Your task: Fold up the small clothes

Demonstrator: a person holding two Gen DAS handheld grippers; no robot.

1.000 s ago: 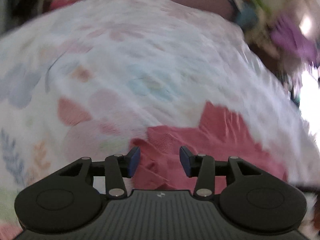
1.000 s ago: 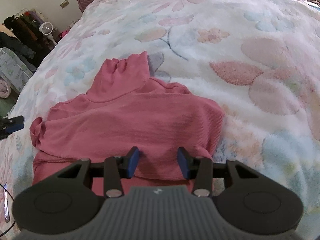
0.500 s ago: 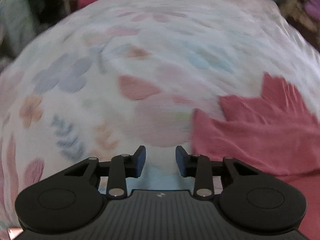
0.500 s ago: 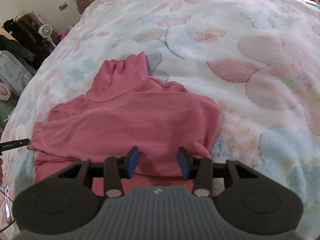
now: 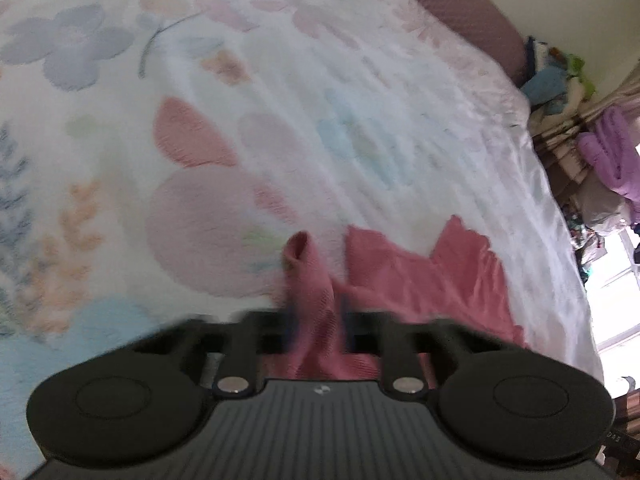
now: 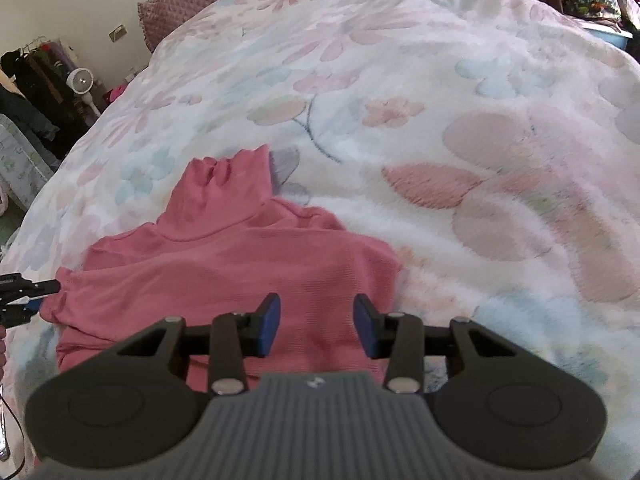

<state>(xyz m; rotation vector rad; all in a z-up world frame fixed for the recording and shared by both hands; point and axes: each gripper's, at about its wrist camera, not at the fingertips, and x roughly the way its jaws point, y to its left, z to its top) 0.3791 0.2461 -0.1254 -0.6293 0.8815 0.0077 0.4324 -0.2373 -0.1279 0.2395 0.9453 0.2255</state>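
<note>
The pink sweater (image 6: 240, 272) lies flat on the flowered blanket (image 6: 440, 120), its collar toward 12 o'clock in the right wrist view and its body stretching from 9 to 3 o'clock. The left gripper (image 5: 316, 312) pinches the sleeve (image 5: 310, 280), which stands up between its blurred fingers. The right gripper (image 6: 316, 326) is spread and holds nothing, just above the lower body. I judge the left one is nearer to the fold; the sleeve should travel toward 3 o'clock, over the body.
</note>
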